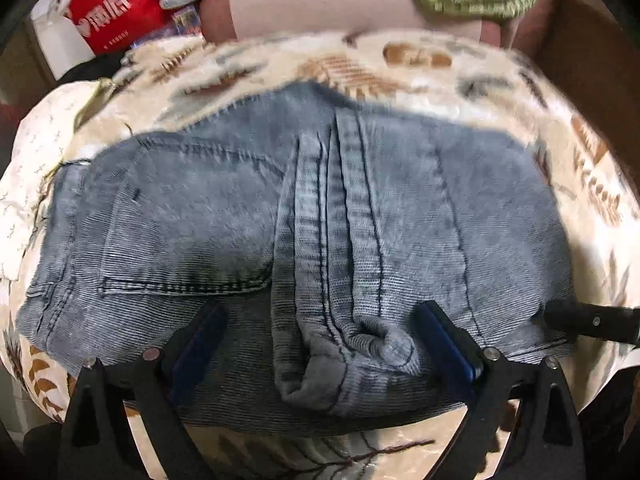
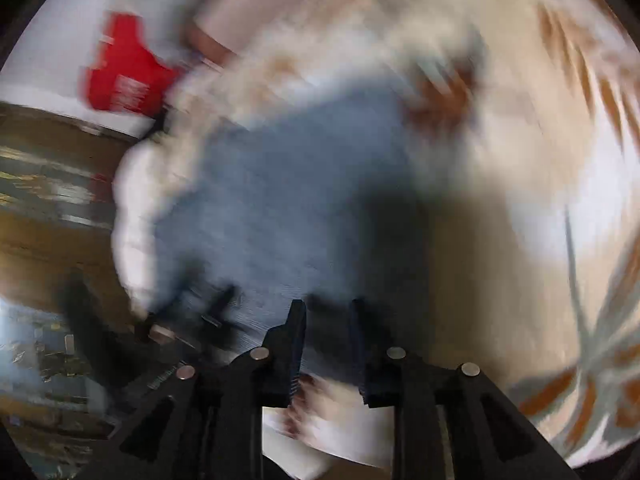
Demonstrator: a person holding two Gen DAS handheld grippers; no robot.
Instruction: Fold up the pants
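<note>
Both grippers low over jeans folded on blanket, long axis crosswise: left gripper spread wide astride near fold, right gripper narrowly parted, empty, at right edge.

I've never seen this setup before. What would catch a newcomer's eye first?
Folded grey-blue jeans fill the middle, lying on a cream blanket with brown leaf patterns. The left tool frames a bunched seam at the jeans' near edge. A red bag stands out at the far left.
</note>
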